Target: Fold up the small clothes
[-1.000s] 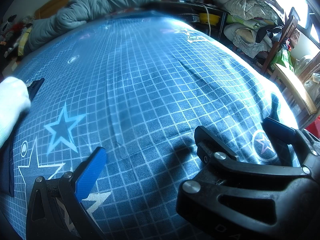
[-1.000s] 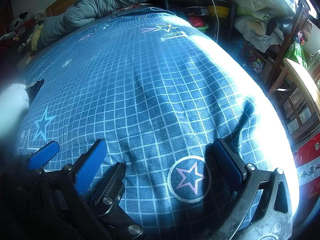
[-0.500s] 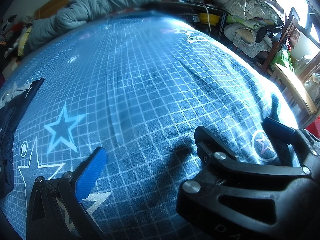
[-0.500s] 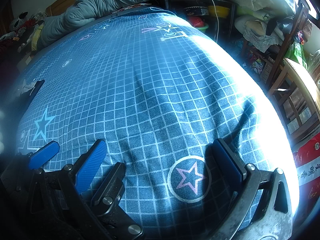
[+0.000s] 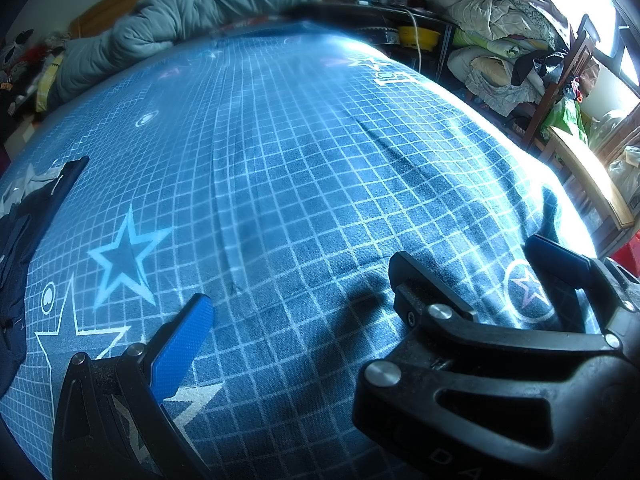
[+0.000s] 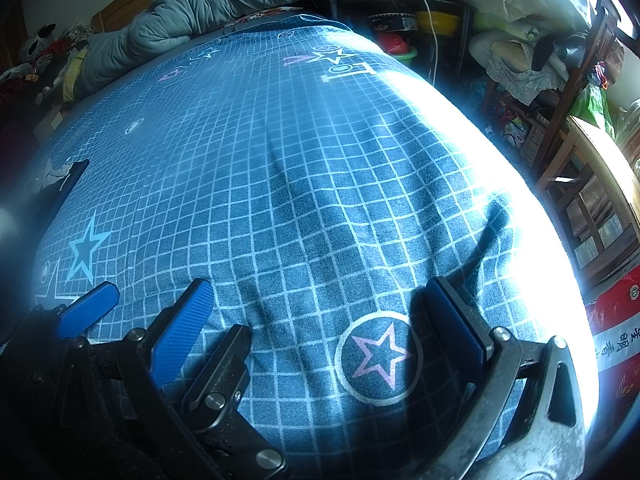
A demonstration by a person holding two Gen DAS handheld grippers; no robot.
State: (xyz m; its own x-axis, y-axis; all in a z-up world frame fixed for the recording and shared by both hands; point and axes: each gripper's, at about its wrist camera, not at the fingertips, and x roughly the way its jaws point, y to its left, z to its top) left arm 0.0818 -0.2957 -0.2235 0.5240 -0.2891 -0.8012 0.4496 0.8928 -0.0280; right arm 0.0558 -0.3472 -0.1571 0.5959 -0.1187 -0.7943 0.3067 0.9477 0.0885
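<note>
While both grippers, the left gripper (image 5: 296,320) and the right gripper (image 6: 316,320), hang wide apart and empty, the dark cloth (image 5: 24,216) lies far left on the bed (image 5: 300,168), nearer the left one.

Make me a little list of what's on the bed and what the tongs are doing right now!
surface: blue grid bedsheet with star prints
clothes: dark navy garment at the left edge, unfolded, touched by neither tongs
left tongs: open, empty, low over the sheet
right tongs: open, empty, around a circled pink star
far end: grey rolled quilt
</note>
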